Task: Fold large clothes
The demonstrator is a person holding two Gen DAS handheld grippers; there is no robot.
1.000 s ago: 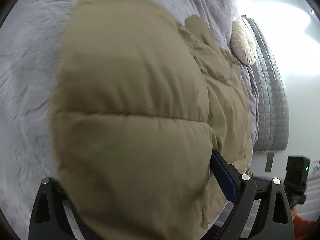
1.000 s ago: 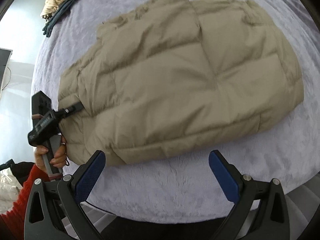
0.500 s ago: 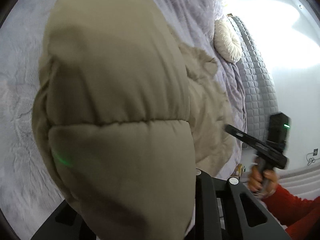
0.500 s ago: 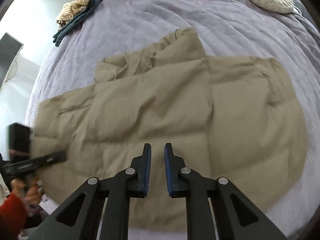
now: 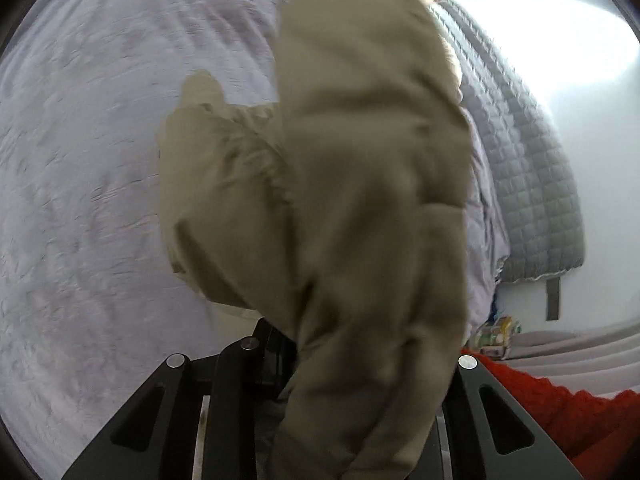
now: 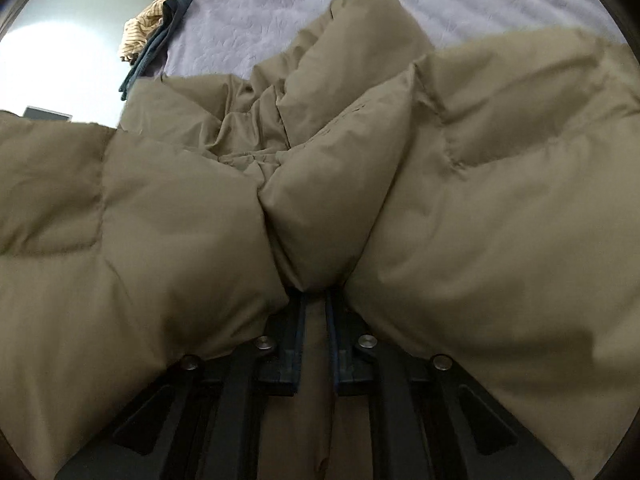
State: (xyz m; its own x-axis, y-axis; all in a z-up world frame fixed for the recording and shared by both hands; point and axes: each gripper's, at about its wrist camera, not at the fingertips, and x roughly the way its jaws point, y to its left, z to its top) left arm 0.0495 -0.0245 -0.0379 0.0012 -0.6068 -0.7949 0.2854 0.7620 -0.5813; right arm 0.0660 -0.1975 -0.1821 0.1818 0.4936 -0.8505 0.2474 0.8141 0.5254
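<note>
Still, unlabelled khaki jacket [image 6: 460,208] (both claws clamped)

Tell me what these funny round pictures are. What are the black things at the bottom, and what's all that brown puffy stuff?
The black things are grabbers a person holds, one per hand. Each carries a tiny camera, so each picture looks along its fingers. The brown stuff is a puffy jacket on a bed with a purple blanket. The right gripper pinches a fold of it. The left gripper is draped in jacket, apparently lifting it. Striped clothes lie at the bed's far corner. The red sleeve belongs to the person.
</note>
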